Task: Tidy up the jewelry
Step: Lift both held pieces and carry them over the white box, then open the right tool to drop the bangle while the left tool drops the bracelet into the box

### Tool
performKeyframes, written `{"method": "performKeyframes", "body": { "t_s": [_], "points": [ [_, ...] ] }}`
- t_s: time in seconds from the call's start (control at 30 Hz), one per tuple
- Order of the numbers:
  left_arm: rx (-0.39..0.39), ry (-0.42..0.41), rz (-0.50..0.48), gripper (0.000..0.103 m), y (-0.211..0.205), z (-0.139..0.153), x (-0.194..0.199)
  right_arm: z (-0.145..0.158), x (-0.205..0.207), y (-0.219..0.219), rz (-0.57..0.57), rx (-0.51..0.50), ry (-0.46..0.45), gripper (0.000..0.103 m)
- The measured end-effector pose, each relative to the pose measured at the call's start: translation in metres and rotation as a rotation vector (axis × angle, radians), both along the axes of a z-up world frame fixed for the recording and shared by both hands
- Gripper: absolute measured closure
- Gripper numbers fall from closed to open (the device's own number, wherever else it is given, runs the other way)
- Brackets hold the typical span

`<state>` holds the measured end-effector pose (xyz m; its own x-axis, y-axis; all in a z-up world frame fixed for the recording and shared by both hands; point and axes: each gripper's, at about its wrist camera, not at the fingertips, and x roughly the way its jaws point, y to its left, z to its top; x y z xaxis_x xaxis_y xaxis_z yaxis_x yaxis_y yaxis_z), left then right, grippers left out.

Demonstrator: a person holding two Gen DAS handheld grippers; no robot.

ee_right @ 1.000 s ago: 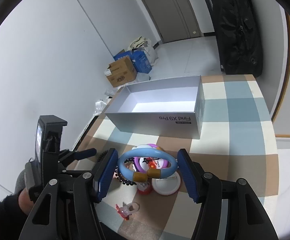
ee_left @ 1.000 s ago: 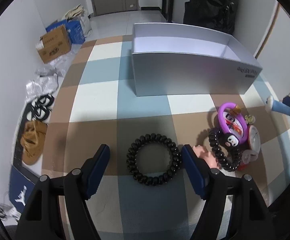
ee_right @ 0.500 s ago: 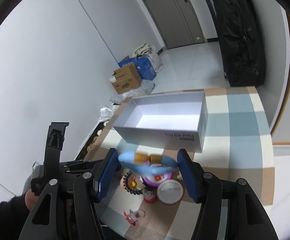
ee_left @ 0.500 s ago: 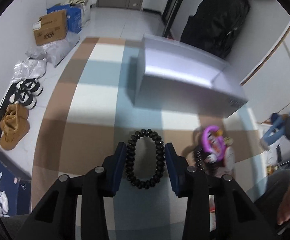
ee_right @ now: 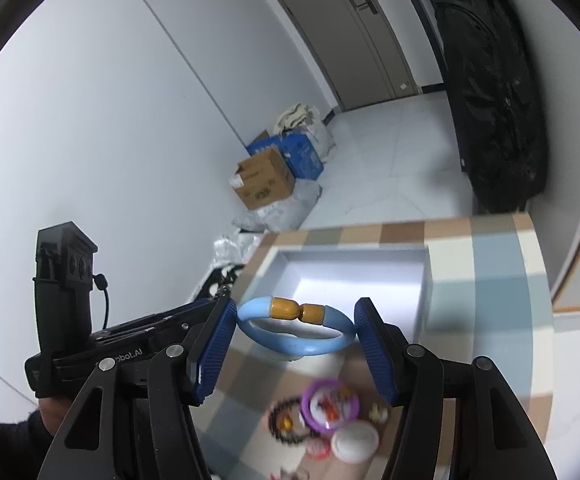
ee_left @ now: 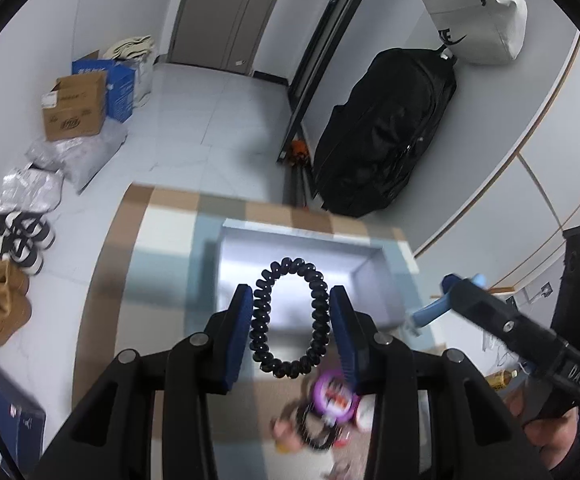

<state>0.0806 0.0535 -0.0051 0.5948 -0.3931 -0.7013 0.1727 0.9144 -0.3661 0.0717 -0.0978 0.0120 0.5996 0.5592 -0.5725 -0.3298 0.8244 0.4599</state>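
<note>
Two grips: left fingers [ee_left: 249, 330] clench the black coil [ee_left: 287, 318] at mid-frame; right fingers [ee_right: 372, 350] clench the blue bangle [ee_right: 296, 330].

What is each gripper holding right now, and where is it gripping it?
Left gripper: black coil hair tie, squeezed by its two sides. Right gripper: blue bangle, pinched across its outer edges.

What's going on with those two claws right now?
Left claw shut on black coil band. Right claw shut on blue bangle. Both above the open box; nothing in the way.
</note>
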Motion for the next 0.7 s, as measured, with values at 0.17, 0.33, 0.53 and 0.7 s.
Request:
{"method": "performKeyframes", "body": {
  "t_s": [0.17, 0.33, 0.53, 0.7],
  "points": [
    [0.031, 0.008, -0.050, 0.069, -0.015, -0.011, 0.034, -0.008, 0.037, 0.001, -0.019, -0.004, 0.033, 0.043],
    [0.044, 0.048, -0.081, 0.069, -0.023, -0.026, 0.050, -0.031, 0.062, -0.001, -0.031, -0.006, 0.104, 0.043],
    [0.021, 0.085, -0.081, 0.062, -0.021, -0.036, 0.060, -0.055, 0.083, 0.000, -0.028, 0.000, 0.180, 0.042],
    [-0.031, 0.114, -0.100, 0.039, -0.019, -0.035, 0.063, -0.057, 0.083, -0.006, -0.034, 0.038, 0.175, 0.032]
  ]
}}
